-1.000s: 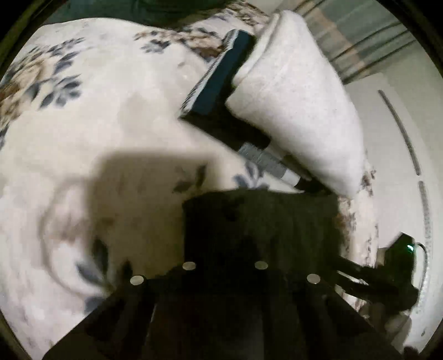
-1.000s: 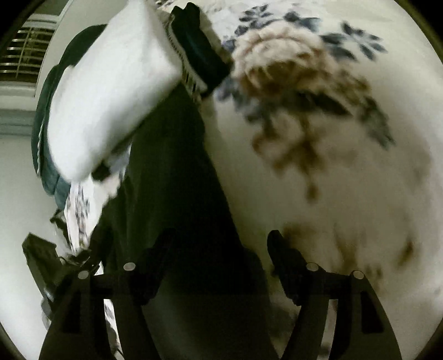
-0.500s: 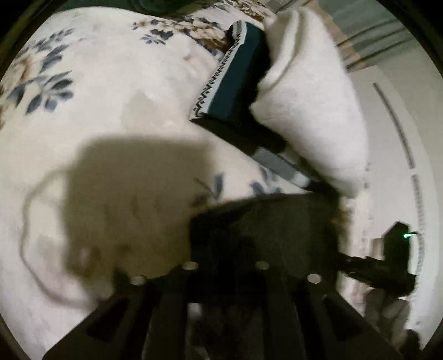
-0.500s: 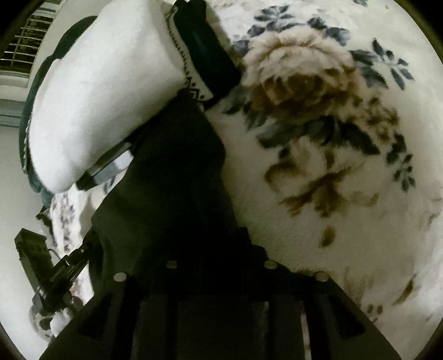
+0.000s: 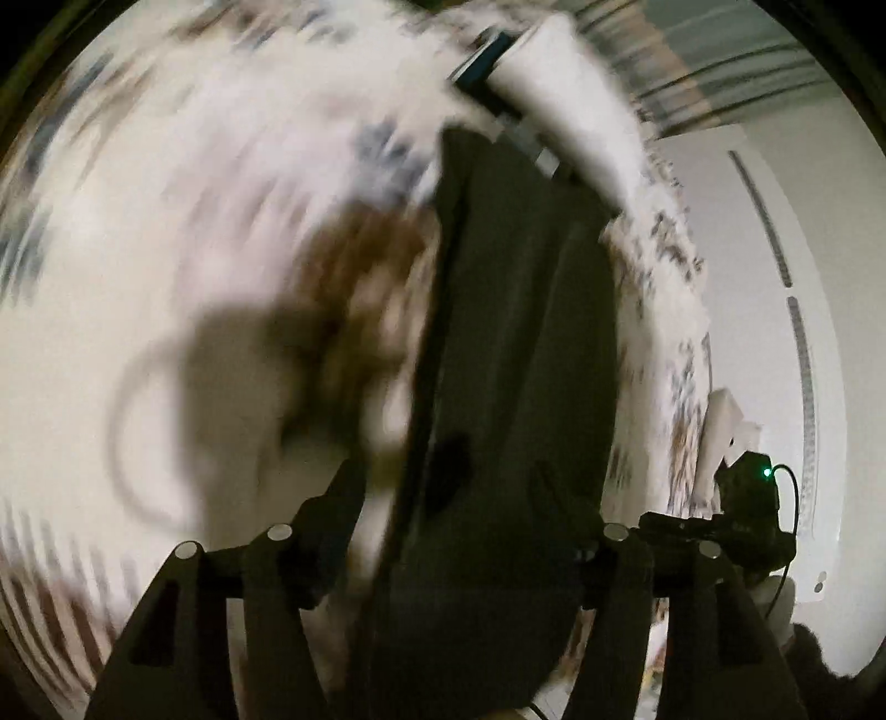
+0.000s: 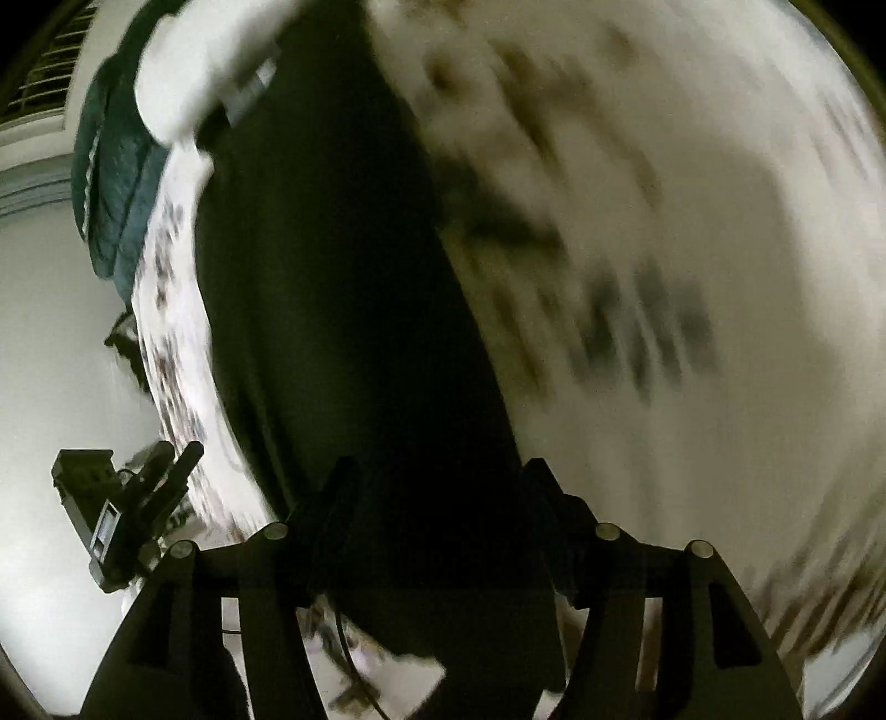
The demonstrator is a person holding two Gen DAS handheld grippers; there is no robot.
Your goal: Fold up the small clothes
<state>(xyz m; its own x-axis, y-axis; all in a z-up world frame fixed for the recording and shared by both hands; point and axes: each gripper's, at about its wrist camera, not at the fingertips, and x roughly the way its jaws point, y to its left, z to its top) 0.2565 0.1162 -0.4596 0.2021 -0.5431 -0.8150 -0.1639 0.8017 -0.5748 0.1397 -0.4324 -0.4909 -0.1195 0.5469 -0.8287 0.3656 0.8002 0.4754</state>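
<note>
The dark garment [image 5: 520, 360] lies stretched out on the flowered blanket [image 5: 183, 232], its long axis running from just under the grippers away toward the folded pile at the far end. Its near end sits between the jaws of both grippers.

The left gripper [image 5: 448, 487] has its jaws apart and opening; the cloth lies between them, but the pads do not press on it. The right gripper [image 6: 437, 482] is likewise spread and opening over the garment [image 6: 332, 288], with no pinch to be seen.

At the garment's far end lie a white towel [image 5: 576, 116] and a teal cloth [image 5: 487, 52].

Only the left view shows the gripper's shadow [image 5: 238, 360] on the blanket. Only the right view shows a dark green quilt [image 6: 116, 166] hanging off the edge. Both views are heavily blurred.
</note>
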